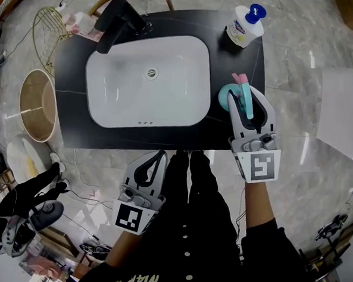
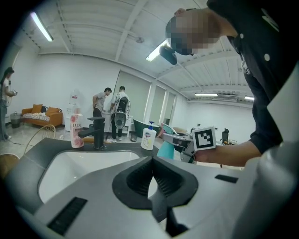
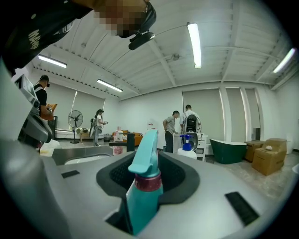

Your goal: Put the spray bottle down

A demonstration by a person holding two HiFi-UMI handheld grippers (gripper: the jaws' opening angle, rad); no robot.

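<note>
Stands before a black countertop [image 1: 69, 95] on a marbled floor, with a white basin [image 1: 116, 104] sunk into its left and middle. Off its left end, a round wooden bin [image 1: 38, 105] and beyond it a gold wire frame [image 1: 49, 28]; well off its right end, a white box [image 1: 345, 112]. Just short of the counter's near edge, in front of the basin's right half, holds the left gripper [image 1: 159, 158] above dark trousers, jaws pressed together with nothing between them. Further right, over the bare strip of counter just right of the basin, holds the right gripper [image 1: 245, 95], jaws kept partway apart and clamped on a teal spray bottle [image 1: 225, 97], with the trigger head and dark red collar rising roughly upright between the pads. Cannot tell whether the bottle's base touches the counter. Behind the basin toward the far left corner, a black faucet [image 1: 121, 21], with a pink bottle [image 1: 82, 23] just beside it on the left. At the far right corner, well apart from the spray bottle, a white pump bottle [image 1: 243, 27] with a blue pump head.
</note>
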